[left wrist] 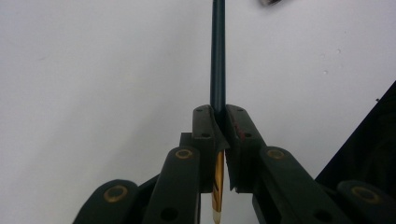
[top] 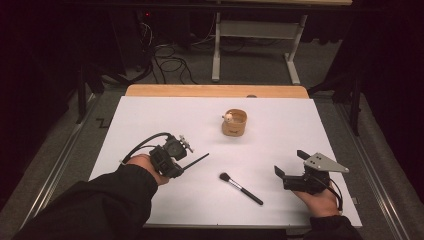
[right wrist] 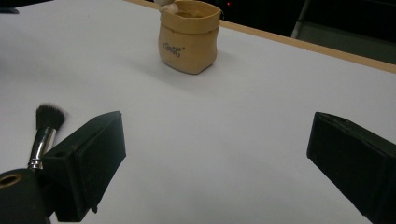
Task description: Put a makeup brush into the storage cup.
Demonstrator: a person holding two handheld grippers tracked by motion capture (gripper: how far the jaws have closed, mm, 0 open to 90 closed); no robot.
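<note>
White surface: a white sheet [top: 150, 120] covers the table, with a strip of bare wood [top: 215, 91] showing along the far edge.
Left gripper: the left gripper [top: 186, 165] sits at the left of the high view, held in a hand with a dark sleeve, jaws pointing right and a little away from the person.
Left jaws: clenched on a thin dark stick [left wrist: 218, 56]; in the left gripper view its shaft runs straight out ahead between the pads, and a gold part with a pale tip shows behind them.
Stick position: held above the sheet, its free end [top: 202, 157] pointing toward the middle of the table.
Right gripper: the right gripper [top: 289, 164] rests at the right of the high view, a grey plate on top.
Right jaws: spread wide apart, nothing between them.
Makeup brush: a makeup brush [top: 240, 188] lies flat on the sheet between the two grippers, bristles toward the left gripper, black handle toward the person's right; its bristles [right wrist: 49, 116] show just beside the right gripper's jaw.
Tan pot: a small tan pot [top: 234, 123] stands upright toward the far middle of the sheet, well apart from both grippers, with a pale thing at its rim.
</note>
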